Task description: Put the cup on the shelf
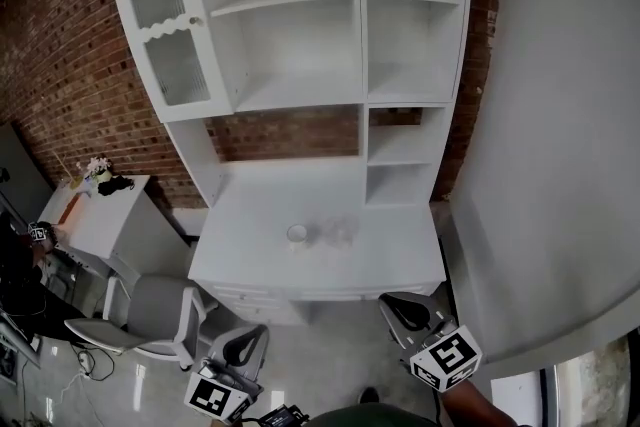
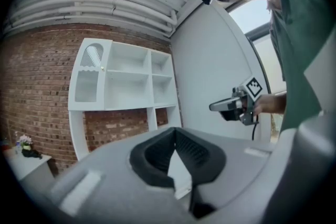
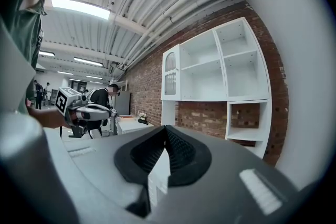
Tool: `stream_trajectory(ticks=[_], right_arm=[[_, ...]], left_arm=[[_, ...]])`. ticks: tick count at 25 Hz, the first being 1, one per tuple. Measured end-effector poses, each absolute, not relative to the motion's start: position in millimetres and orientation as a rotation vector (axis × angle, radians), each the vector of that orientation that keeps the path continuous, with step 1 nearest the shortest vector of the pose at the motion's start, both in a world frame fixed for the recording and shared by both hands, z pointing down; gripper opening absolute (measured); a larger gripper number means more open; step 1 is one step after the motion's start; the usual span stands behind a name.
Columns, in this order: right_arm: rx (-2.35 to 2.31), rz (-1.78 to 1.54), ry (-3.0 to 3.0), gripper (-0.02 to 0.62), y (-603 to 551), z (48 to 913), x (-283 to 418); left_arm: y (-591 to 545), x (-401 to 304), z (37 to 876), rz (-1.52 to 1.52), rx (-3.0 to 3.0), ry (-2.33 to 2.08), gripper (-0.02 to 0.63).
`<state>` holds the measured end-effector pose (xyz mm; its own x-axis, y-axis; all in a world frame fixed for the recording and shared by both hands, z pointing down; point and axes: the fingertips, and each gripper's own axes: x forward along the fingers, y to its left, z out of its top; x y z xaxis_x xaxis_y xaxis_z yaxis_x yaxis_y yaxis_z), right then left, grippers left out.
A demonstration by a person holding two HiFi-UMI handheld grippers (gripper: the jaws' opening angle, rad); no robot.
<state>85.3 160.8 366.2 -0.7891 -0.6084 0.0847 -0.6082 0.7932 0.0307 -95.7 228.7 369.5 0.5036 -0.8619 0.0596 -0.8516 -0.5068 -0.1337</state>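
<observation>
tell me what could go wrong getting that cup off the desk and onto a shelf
1. The cup stands close beside what looks like clear glassware on the desk. The glass is hard to see, so a wide or skewed approach could knock it over.
2. The left gripper and right gripper are both shut and empty, short of the desk. Either would likely shove the cup rather than grasp it unless its jaws open first.

I get bright, even light; a ceiling strip lamp [image 3: 79, 8] glares upper left in the right gripper view. Fisheye bends the edges, corners go black, near foreground blurs.
</observation>
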Motion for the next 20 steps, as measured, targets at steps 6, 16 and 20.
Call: stream_trajectory(ticks=[6,16,20], right_arm=[[0.956,0.004,-2.912,0.006,128,367,109],[0.964,0.03,-2.929,0.006,95,375,139],[0.972,0.048,-2.917,0.006,90,380,140]], left_arm=[[198,-68,368,-0.204,-2.63,1.52,0.002],[167,-38,371,-0.235,-2.626,1.519,0.002],[157,-38,375,-0.238,-2.643,1.51,0.002]])
